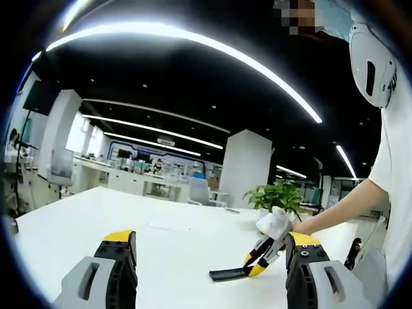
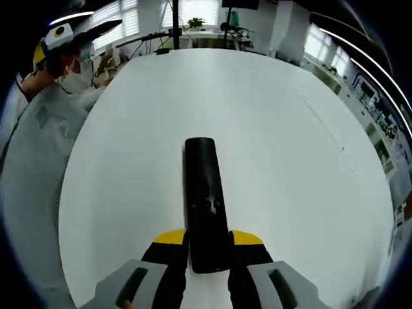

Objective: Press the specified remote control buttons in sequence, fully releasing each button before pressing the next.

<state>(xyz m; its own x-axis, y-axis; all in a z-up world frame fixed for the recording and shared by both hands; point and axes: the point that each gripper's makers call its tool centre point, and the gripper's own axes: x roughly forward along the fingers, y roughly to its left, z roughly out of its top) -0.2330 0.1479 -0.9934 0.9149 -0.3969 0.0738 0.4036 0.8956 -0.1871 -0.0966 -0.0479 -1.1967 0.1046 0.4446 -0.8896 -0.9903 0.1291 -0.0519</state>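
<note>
Stretching away under long curved ceiling lights [image 1: 193,45], a broad white table [image 1: 174,238] runs toward an open office with white pillars [image 1: 246,168], rows of desks and a leafy green plant [image 1: 275,195] at the far edge. In the right gripper view the same white table [image 2: 277,129] lies bare around a slim black remote control [image 2: 205,199], which rests flat with its near end between the jaws of the right gripper [image 2: 208,251]; the jaws sit close against its sides, clasping it. In the left gripper view the remote control [image 1: 226,275] lies flat on the tabletop, with the right gripper [image 1: 264,254] over its end and a person's hand [image 1: 301,225] behind it. The left gripper [image 1: 209,273] hovers with its jaws spread wide, holding nothing. No container is visible on the table.
</note>
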